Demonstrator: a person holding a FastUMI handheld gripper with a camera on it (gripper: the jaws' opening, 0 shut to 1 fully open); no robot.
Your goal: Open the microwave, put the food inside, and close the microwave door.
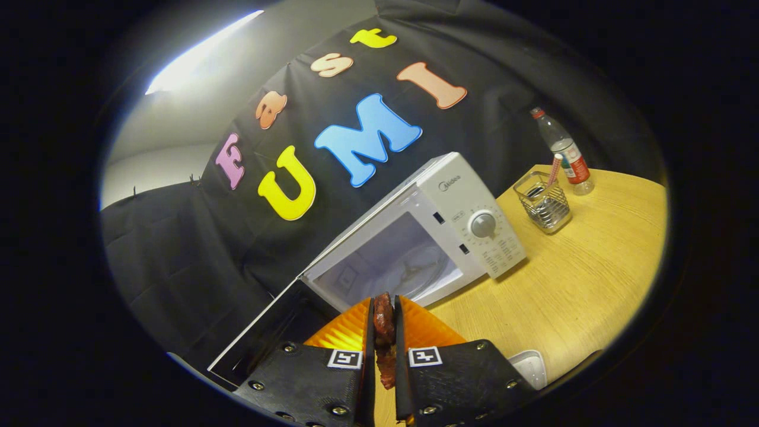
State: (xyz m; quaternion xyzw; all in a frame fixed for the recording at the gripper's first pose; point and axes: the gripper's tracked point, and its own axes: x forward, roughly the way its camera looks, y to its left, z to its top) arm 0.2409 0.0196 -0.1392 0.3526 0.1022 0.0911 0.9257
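A white microwave (468,219) stands on the wooden table (581,284) with its door (261,338) swung wide open to the left of the cavity. Inside, the glass turntable (424,270) is visible and bare. My gripper (384,317) is shut on a dark reddish-brown piece of food (383,323), pinched upright between both fingers. The food hangs in the air just in front of the open cavity, lifted off the table.
A wire mesh holder (544,204) with a pink stick in it stands right of the microwave, and a plastic water bottle (563,148) with a red cap beyond it. A white dish edge (531,365) lies on the table by my right finger.
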